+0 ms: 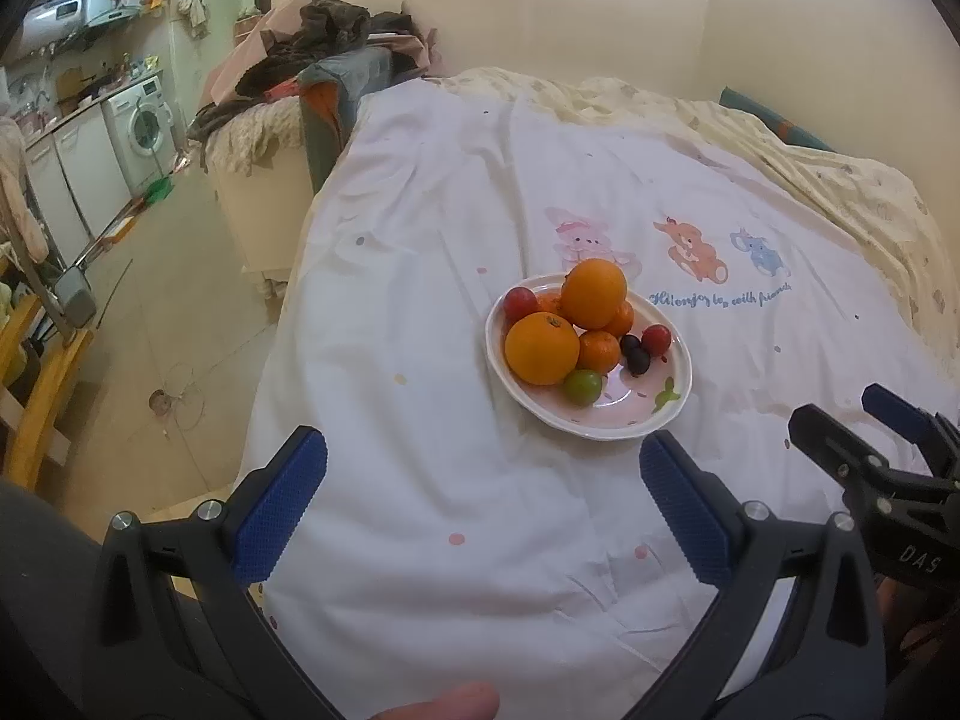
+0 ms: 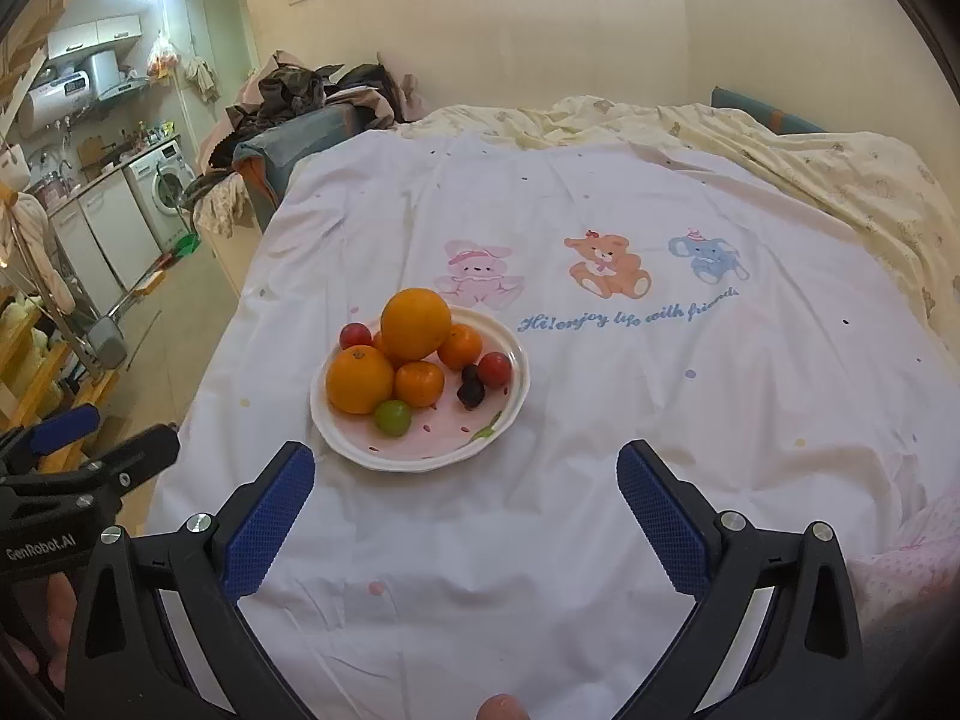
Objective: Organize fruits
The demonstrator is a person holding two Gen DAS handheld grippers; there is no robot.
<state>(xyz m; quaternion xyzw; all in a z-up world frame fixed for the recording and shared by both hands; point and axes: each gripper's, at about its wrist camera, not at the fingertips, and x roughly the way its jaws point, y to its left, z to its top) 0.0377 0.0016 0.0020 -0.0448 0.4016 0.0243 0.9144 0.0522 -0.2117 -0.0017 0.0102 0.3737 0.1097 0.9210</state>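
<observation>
A: Checking grippers: what is the state of each?

B: Left gripper (image 1: 483,483): jaws wide apart, nothing between them. Right gripper (image 2: 465,489): jaws wide apart, nothing between them. Both hang above the white bedsheet (image 2: 600,420), near the plate (image 2: 360,450).

A: Location of the fruit?

B: On the plate: two large oranges (image 2: 416,324), smaller oranges (image 2: 419,384), red fruits (image 2: 494,369), a green one (image 2: 393,417) and dark ones (image 2: 471,390).
</observation>
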